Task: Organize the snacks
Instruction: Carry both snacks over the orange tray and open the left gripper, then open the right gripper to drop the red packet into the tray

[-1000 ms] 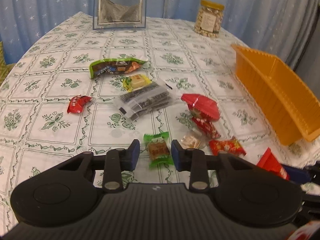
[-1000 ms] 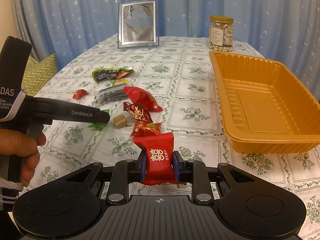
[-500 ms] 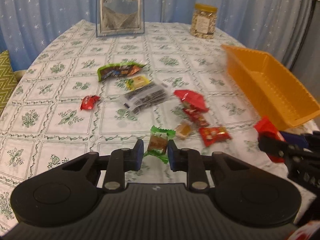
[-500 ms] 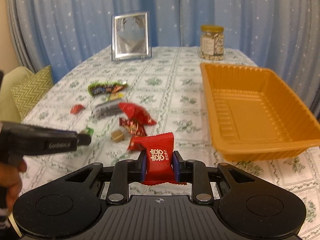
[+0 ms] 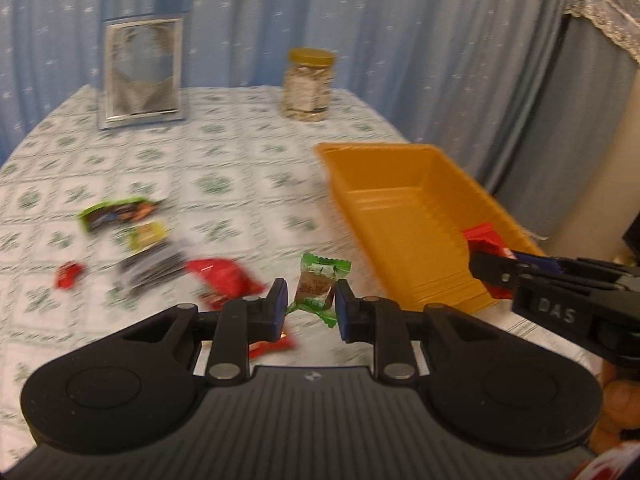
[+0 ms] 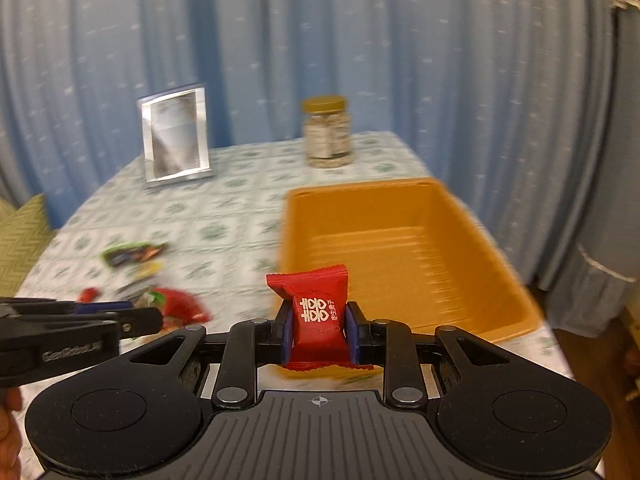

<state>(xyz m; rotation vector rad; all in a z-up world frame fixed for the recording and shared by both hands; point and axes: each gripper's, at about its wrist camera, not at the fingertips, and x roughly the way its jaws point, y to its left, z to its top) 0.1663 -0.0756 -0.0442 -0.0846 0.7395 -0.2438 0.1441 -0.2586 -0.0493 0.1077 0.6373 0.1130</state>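
My left gripper (image 5: 311, 308) is shut on a green-wrapped candy (image 5: 318, 286) and holds it above the table, left of the orange tray (image 5: 404, 216). My right gripper (image 6: 318, 328) is shut on a red candy packet (image 6: 316, 312) with white characters, held in front of the tray's near end (image 6: 400, 248). In the left wrist view the right gripper (image 5: 496, 264) with its red packet (image 5: 486, 242) hangs over the tray's near right rim. The tray looks empty inside.
Several snacks lie on the patterned tablecloth at left: a green bar wrapper (image 5: 116, 212), a yellow candy (image 5: 148, 234), a dark packet (image 5: 152, 268), a red bag (image 5: 224, 280), a small red candy (image 5: 68, 274). A photo frame (image 5: 142, 72) and a jar (image 5: 308, 84) stand at the back.
Both grippers have risen and swung right toward the tray. The left lifted the green candy off the table. The right gripper carried the red packet over the tray's near rim.
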